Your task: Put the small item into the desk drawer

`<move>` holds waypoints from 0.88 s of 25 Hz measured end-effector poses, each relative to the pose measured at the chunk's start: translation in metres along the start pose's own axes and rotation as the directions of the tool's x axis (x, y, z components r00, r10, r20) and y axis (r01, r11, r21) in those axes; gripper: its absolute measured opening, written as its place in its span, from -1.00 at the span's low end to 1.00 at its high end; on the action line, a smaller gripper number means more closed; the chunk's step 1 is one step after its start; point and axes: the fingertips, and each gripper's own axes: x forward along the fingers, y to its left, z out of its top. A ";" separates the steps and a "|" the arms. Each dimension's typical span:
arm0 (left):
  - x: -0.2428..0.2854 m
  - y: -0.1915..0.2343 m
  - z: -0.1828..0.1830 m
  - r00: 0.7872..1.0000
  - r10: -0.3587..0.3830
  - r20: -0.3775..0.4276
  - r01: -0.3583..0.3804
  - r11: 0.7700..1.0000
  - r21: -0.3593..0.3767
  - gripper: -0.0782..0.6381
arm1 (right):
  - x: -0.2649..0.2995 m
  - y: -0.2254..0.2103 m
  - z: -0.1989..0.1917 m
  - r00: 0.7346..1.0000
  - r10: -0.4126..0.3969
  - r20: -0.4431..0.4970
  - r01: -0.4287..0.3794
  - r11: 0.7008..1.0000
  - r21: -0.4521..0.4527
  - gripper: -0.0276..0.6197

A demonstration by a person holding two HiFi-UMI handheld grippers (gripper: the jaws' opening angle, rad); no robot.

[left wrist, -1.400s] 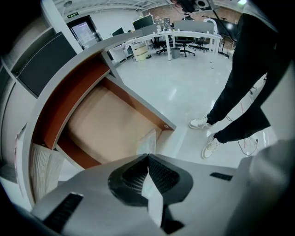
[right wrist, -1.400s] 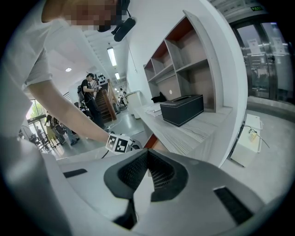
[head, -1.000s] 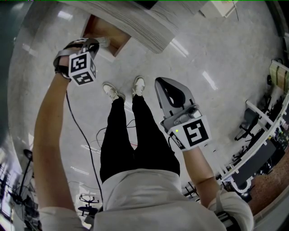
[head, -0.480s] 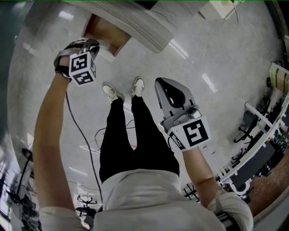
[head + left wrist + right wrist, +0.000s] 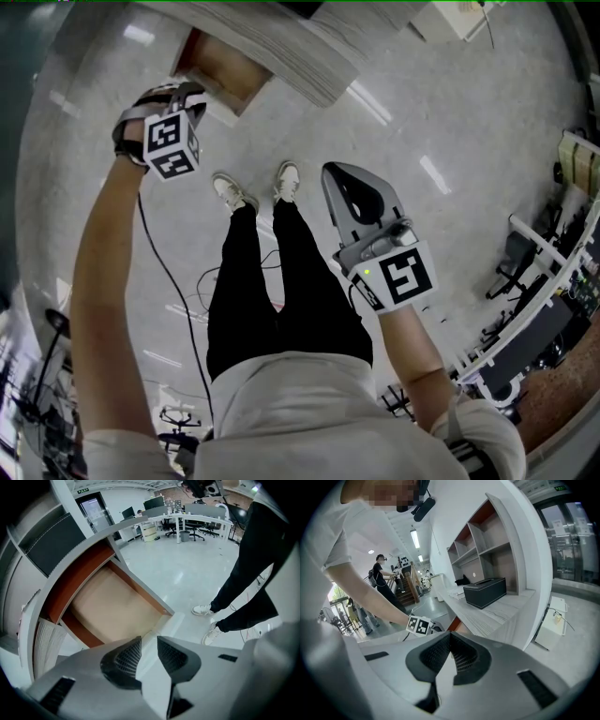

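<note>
Looking straight down in the head view: white shirt (image 5: 300, 412) at 6 o'clock, black trousers (image 5: 281, 291) dead centre, white sneakers (image 5: 231, 191) just above them on the pale floor (image 5: 450, 112).

Holding the right gripper (image 5: 450, 633) out at roughly 4 o'clock, marker cube (image 5: 405, 275) turned up toward the camera. Can't read the fingers from up there, so over to the right gripper view for that: showing both pads (image 5: 462, 656) pressed together at the tips, nothing pinched between.

Got the left gripper (image 5: 149, 638) up at 11 o'clock on a bare left forearm (image 5: 103, 262), just beside the open drawer (image 5: 112, 606). Only getting the left cube (image 5: 171, 142) and the back of the tool in the head view. Switching to the left gripper view for the rest: fingers (image 5: 125, 662) parted by a narrow slit, gripping nothing, pointed at the drawer's tan bottom and red-brown side walls. Can't spot the small item in any of the three views, honestly.

Further out, at 12 o'clock over the drawer: the striped grey table (image 5: 281, 42). Barely seeing its top from above, but catching it nicely from the right gripper view, with a black box (image 5: 485, 592) sitting on it at 3 o'clock close to centre and open shelves (image 5: 483, 550) behind. Also picking up a second person (image 5: 380, 576) way back at 9 o'clock in that view, by some wooden stairs (image 5: 411, 587). Then an office chair (image 5: 511, 255) far out at 3 o'clock in the head view.
</note>
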 end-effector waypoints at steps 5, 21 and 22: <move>-0.009 0.001 0.000 0.999 0.038 0.014 -0.037 0.998 -0.048 -0.46 | -0.003 0.005 0.002 1.000 0.006 0.008 -0.006 1.000 -0.015 -0.84; -0.127 0.002 -0.022 0.943 0.329 0.044 -0.252 0.796 -0.551 -0.46 | -0.028 0.061 0.081 0.991 0.099 0.091 -0.085 0.986 -0.145 -0.84; -0.137 0.000 -0.024 0.938 0.343 0.043 -0.258 0.776 -0.576 -0.46 | -0.030 0.066 0.085 0.990 0.106 0.094 -0.091 0.984 -0.151 -0.84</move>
